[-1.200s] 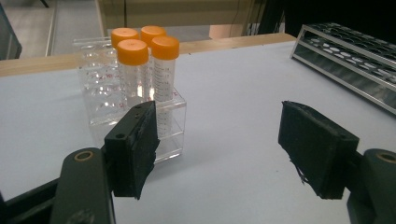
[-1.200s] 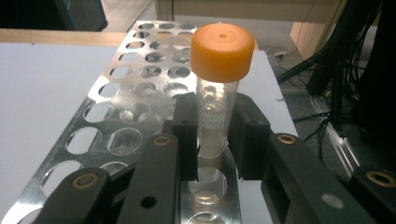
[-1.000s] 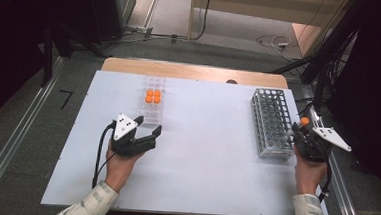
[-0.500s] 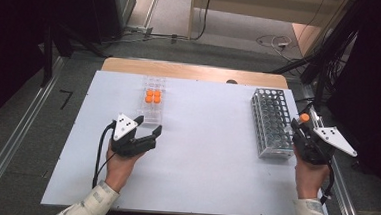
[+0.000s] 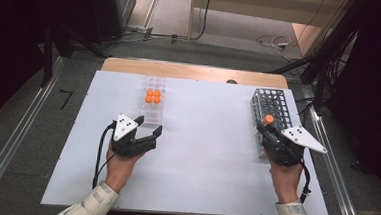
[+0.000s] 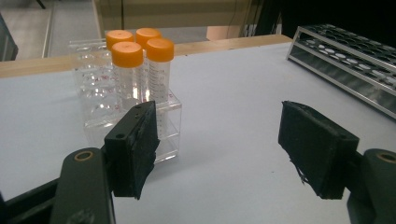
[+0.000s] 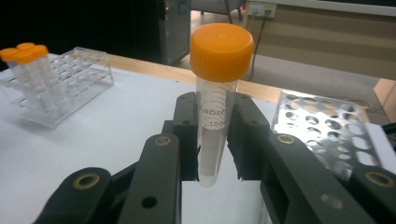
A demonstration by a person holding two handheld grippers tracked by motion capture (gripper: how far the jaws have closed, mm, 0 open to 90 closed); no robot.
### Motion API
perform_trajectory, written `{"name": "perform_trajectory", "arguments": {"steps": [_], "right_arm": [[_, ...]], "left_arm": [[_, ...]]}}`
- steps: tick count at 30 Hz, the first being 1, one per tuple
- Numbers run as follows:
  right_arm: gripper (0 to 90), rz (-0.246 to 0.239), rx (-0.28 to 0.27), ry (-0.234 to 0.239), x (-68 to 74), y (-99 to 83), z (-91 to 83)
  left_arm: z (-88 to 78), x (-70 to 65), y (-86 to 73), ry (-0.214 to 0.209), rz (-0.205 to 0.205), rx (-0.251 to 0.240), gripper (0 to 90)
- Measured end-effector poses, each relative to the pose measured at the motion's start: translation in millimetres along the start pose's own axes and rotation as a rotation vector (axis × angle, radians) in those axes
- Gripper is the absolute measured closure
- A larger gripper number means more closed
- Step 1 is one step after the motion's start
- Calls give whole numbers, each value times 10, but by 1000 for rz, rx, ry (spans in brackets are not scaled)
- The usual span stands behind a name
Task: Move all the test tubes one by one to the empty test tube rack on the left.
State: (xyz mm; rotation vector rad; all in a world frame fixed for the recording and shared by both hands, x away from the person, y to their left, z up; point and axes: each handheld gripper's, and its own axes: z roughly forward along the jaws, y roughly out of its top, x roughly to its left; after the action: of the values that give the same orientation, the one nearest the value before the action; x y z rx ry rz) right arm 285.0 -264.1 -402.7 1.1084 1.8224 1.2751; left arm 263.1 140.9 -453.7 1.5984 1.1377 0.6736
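Note:
My right gripper (image 7: 214, 140) is shut on a clear tube with an orange cap (image 7: 217, 84), held upright between the jaws. In the high view that gripper (image 5: 272, 134) and its tube (image 5: 268, 120) hover over the near end of the metal wire rack (image 5: 268, 104) at the right. A clear plastic rack (image 5: 152, 105) left of centre holds several orange-capped tubes (image 6: 140, 60). My left gripper (image 5: 146, 129) rests on the table just in front of the clear rack (image 6: 100, 98), open, with nothing between its jaws (image 6: 224, 149).
The white table top (image 5: 205, 153) spans the space between the two racks. A wooden strip (image 5: 195, 72) runs along its far edge. Cables lie on the floor beyond, and dark frames stand on both sides.
My right gripper has carried the tube to the left and a little up, from beside the metal rack's right edge to over its near end. The left gripper has stayed put.

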Motion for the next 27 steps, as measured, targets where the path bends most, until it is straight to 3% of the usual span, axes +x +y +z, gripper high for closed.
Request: {"name": "perform_trajectory", "arguments": {"steps": [14, 27], "right_arm": [[722, -2, 73, 148, 361, -133, 252], [722, -73, 125, 249, 824, -227, 485]], "left_arm": [[5, -37, -7, -11, 8, 0, 280], [-30, -199, 17, -68, 20, -20, 280]]}}
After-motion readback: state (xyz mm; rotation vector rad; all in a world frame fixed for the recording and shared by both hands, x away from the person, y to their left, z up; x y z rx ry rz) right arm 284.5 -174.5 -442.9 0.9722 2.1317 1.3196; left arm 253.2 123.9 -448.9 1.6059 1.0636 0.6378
